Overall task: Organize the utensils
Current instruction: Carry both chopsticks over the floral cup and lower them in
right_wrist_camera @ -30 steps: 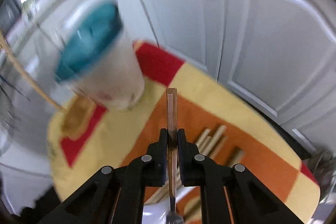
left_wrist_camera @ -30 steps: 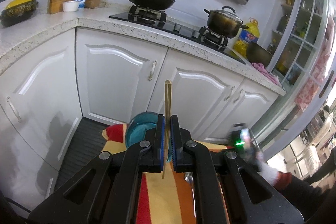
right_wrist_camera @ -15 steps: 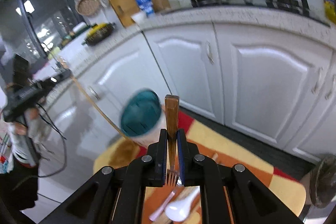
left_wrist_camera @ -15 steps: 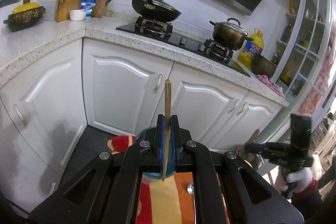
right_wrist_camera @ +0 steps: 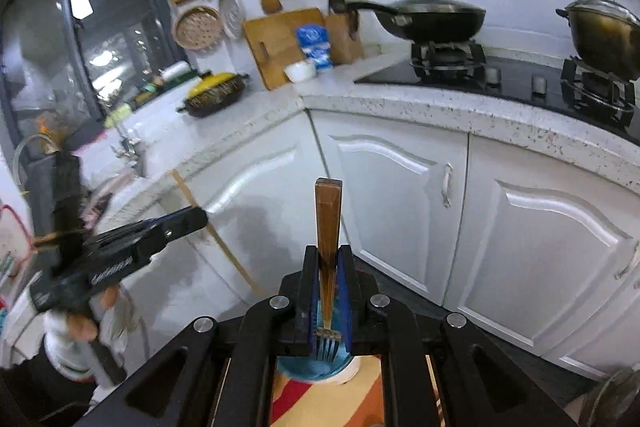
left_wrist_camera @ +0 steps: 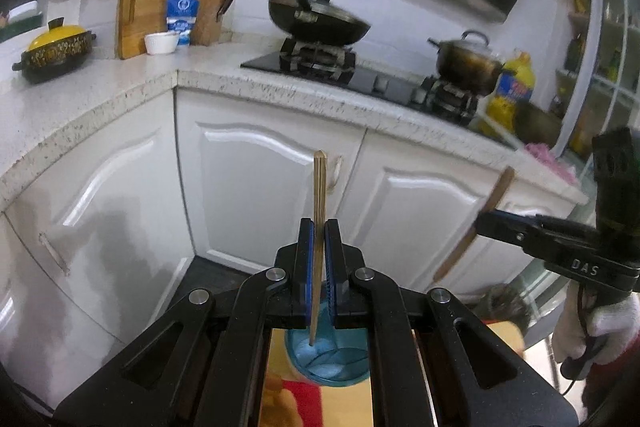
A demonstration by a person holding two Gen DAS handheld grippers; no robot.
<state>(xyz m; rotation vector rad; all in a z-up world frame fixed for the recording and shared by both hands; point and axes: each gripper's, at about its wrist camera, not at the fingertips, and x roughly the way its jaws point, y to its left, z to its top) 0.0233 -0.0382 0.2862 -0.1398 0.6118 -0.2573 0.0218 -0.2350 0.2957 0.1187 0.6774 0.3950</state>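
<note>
Nearest, the left gripper clamps an upright bamboo chopstick, its tip over the blue-lined cup at six o'clock on a striped mat. Likewise, the right gripper clamps a wooden-handled fork, tines down above the cup. Beyond stand white cabinets, then a wok at twelve o'clock.
</note>
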